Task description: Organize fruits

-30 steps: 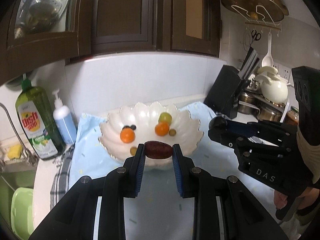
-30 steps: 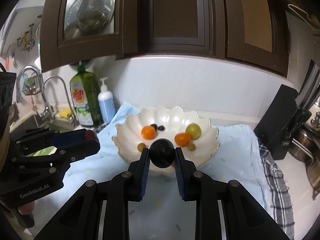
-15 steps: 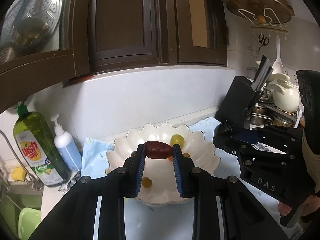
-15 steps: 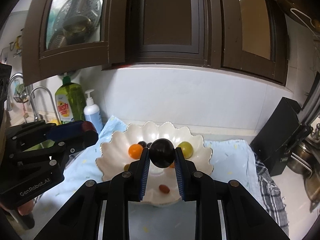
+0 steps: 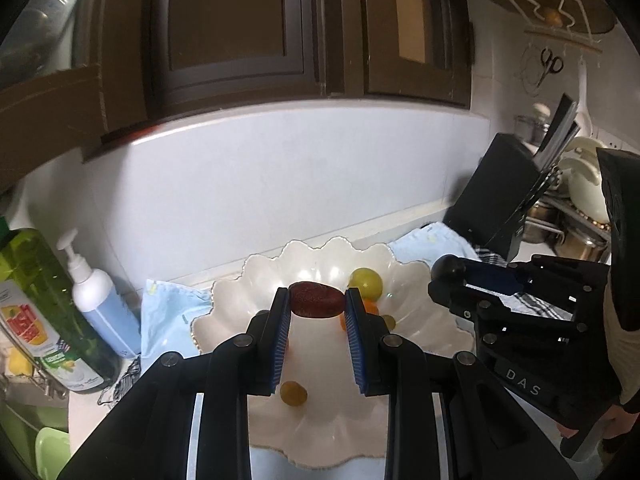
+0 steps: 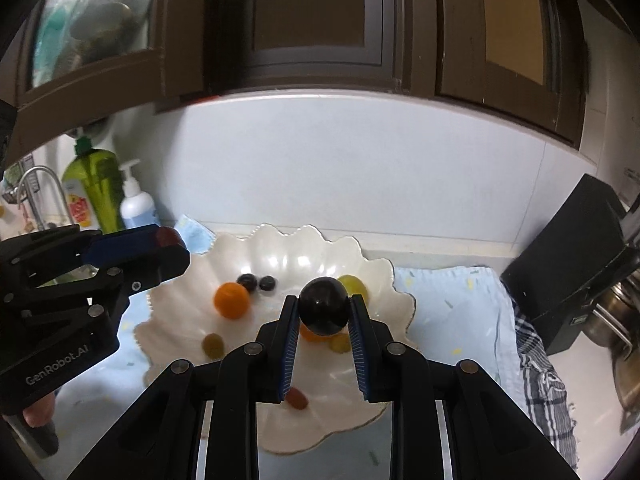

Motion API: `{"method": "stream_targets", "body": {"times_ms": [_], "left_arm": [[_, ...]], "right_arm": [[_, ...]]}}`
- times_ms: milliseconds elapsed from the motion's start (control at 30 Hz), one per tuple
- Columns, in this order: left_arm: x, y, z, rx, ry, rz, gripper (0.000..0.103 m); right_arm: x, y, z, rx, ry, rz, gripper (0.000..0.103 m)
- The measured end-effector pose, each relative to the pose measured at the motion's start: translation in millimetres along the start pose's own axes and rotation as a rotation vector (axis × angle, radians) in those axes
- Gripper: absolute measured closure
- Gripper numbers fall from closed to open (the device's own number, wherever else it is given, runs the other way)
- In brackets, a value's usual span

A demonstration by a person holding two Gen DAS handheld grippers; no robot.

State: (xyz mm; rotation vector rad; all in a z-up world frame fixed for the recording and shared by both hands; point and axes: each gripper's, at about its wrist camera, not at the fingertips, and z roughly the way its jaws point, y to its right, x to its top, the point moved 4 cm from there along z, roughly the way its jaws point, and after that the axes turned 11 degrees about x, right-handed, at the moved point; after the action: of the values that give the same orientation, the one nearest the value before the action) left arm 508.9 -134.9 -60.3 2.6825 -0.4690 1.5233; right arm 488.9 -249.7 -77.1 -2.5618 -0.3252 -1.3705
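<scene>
A white scalloped bowl sits on a light blue cloth. My left gripper is shut on a dark red oval fruit, held above the bowl. My right gripper is shut on a round black fruit, also above the bowl. In the bowl lie an orange fruit, two dark berries, a green grape, small yellow-green fruits and a small red fruit. Each gripper shows in the other's view, the right one and the left one.
A green dish soap bottle and a blue pump bottle stand at the left by the sink. A black knife block and pots stand at the right. A checked towel lies right of the cloth. Dark cabinets hang overhead.
Both grippers have risen and moved forward over the bowl, still holding their fruits. The bowl now sits lower and closer under the fingers.
</scene>
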Motion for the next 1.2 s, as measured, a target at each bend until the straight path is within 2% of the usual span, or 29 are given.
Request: {"method": "stream_targets", "body": {"times_ms": [367, 600, 633, 667, 733, 767, 933, 1000, 1133, 1200], "left_arm": [[-4, 2, 79, -0.064, -0.211, -0.021, 0.075], [-9, 2, 113, -0.042, -0.298, -0.009, 0.075], [-10, 2, 116, -0.037, -0.308, -0.006, 0.073], [-11, 2, 118, -0.034, -0.317, -0.005, 0.066], [-13, 1, 121, -0.028, -0.324, -0.01, 0.054], [-14, 0, 122, -0.025, -0.323, -0.011, 0.053], [-18, -8, 120, 0.01, -0.334, -0.024, 0.042], [-18, -9, 118, 0.028, -0.331, -0.024, 0.039], [-18, -14, 108, 0.094, -0.307, -0.012, 0.03], [-17, -17, 100, 0.127, -0.292, -0.006, 0.029]], "right_arm": [[-1, 31, 56, -0.022, -0.131, 0.052, 0.077], [-5, 45, 84, -0.03, -0.196, 0.089, 0.076], [-5, 46, 87, -0.032, -0.201, 0.092, 0.076], [-6, 47, 89, -0.036, -0.208, 0.095, 0.075], [-7, 49, 91, -0.041, -0.214, 0.1, 0.063], [-8, 49, 91, -0.047, -0.212, 0.1, 0.057], [-9, 50, 88, -0.067, -0.205, 0.102, 0.057], [-10, 50, 88, -0.071, -0.206, 0.104, 0.049], [-12, 48, 85, -0.081, -0.2, 0.1, 0.046], [-12, 46, 81, -0.085, -0.196, 0.097, 0.043]]}}
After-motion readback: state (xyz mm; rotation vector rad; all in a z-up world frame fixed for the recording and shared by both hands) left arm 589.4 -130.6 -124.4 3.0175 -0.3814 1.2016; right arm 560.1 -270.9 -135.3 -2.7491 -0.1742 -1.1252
